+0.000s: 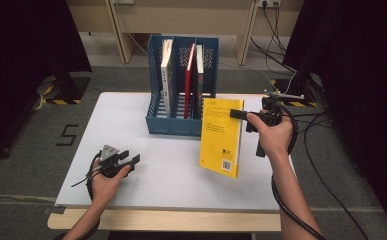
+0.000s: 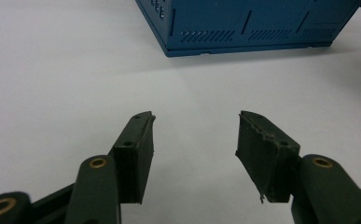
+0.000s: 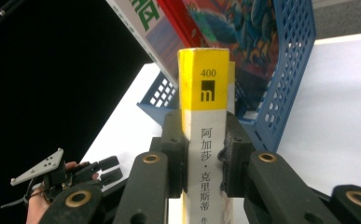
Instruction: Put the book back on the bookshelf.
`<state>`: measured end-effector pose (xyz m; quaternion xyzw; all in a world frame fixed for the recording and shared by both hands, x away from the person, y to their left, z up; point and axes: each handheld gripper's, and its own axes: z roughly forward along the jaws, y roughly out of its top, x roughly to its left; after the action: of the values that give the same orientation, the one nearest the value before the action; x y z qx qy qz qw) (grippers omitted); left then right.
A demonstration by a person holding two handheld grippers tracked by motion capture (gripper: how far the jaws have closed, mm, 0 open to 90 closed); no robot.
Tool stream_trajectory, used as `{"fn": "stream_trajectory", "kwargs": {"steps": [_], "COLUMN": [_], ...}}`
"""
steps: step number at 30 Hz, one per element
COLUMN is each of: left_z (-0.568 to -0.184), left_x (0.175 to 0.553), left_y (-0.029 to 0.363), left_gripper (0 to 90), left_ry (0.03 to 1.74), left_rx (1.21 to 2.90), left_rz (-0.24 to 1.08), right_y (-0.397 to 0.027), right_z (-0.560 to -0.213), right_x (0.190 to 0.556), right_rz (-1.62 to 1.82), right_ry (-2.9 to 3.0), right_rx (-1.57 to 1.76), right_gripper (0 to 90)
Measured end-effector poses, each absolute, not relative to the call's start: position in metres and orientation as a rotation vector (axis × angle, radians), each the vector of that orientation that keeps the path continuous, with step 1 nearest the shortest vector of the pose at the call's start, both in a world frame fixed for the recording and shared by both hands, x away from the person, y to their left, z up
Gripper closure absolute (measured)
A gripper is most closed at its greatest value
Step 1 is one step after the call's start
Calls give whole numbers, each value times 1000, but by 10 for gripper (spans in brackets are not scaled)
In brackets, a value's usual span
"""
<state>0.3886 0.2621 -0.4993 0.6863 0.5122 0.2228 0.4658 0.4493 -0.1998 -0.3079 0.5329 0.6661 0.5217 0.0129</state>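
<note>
The yellow book (image 1: 223, 136) hangs clear of the table (image 1: 131, 120), right of centre in the high view, its lower corner above the board's front right quarter. The right gripper (image 1: 237, 114) pinches it at the spine near the top; in the right gripper view both black jaws press flat on the spine (image 3: 205, 140). The book's upper left corner sits just before the blue rack (image 1: 181, 85), close to its right front corner, so there is little slack on that side. To the right of the book, the table's edge is near.

The spine reads "400" with a black square marked "m", then the Chinese characters 阿加莎·克里斯蒂 running down. The back cover carries lines of small print, too fine to read, and a barcode at the lower right.

The rack stands at the upper middle, with a white book (image 1: 166, 75) in its left slot and a red book (image 1: 189, 80) beside a dark one in the next slots.

At the lower left, the left gripper (image 1: 131, 157) rests low over bare table, jaws spread with nothing between them. In its own view the rack's base (image 2: 248, 28) lies ahead, well apart, with bare board between.
</note>
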Motion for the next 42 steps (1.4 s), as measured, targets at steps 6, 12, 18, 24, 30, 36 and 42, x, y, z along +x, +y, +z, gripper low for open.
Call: {"fn": "stream_trajectory", "kwargs": {"steps": [6,12,18,24,30,36,42], "left_z": [-499,-499,-499,-499,-499,-499,-499], "left_x": [388,388,388,388,388,389,388], "left_y": [262,262,262,262,262,262,261], "left_gripper": [451,450,450,452,452,453,453], "left_ry": [1255,1255,1255,1255,1254,1255,1250], "left_rx": [1682,1682,1682,1683,1680,1690,1690], "left_rz": [548,547,549,547,547,548,555], "right_y": [-201,-201,-202,-201,-200,-201,-203], "right_z": [-301,-298,-293,-286,-280,-271,-265], "right_x": [451,452,454,457,460,462,468], "right_rz": [1626,1636,1648,1656,1662,1674,1680], "right_ry": [2070,2053,2015,2013,1998,1959,1930], "right_rx": [1653,1650,1638,1629,1617,1607,1597], "right_gripper": [758,758,758,758,758,758,758]}}
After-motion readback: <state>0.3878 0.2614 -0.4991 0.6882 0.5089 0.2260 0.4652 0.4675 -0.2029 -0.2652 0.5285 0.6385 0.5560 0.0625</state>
